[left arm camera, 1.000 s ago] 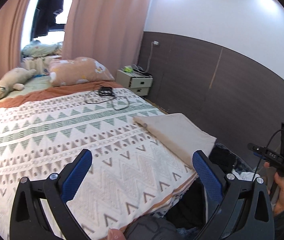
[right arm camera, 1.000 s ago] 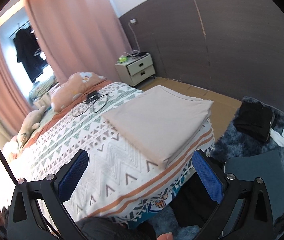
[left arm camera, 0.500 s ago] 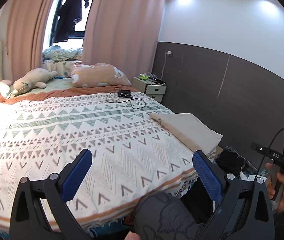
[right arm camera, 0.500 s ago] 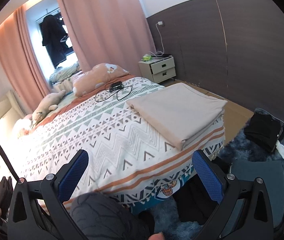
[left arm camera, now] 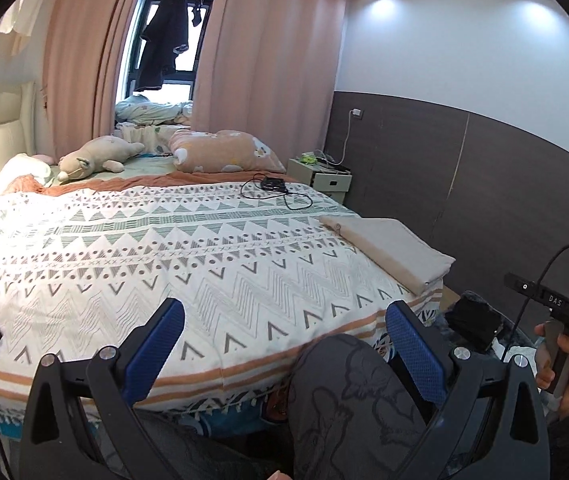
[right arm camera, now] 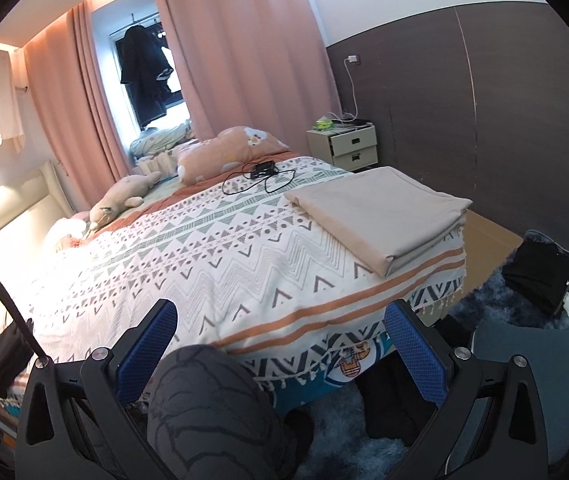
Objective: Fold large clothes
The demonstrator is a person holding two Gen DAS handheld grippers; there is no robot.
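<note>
A: Report claw state and cloth location.

B: Left claw (left arm camera: pixel 284 344) is spread wide and empty. Right claw (right arm camera: pixel 280 344) is likewise spread and empty. Both hang over the foot of the bed (right arm camera: pixel 212 264), above the person's knee (right arm camera: pixel 208 400). The beige cloth (right arm camera: pixel 376 216) lies folded flat at the bed's corner, at 1 o'clock from the right claw and 2 o'clock from the left, well apart from both.

A: Step in hand?

B: Judged: the fold looks complete. The likely next garment is in the pile (right arm camera: pixel 540 276) on the floor at 3 o'clock. Keep both claws spread on approach, grip one layer at an edge, and lift it onto the bed without touching the folded cloth.
</note>
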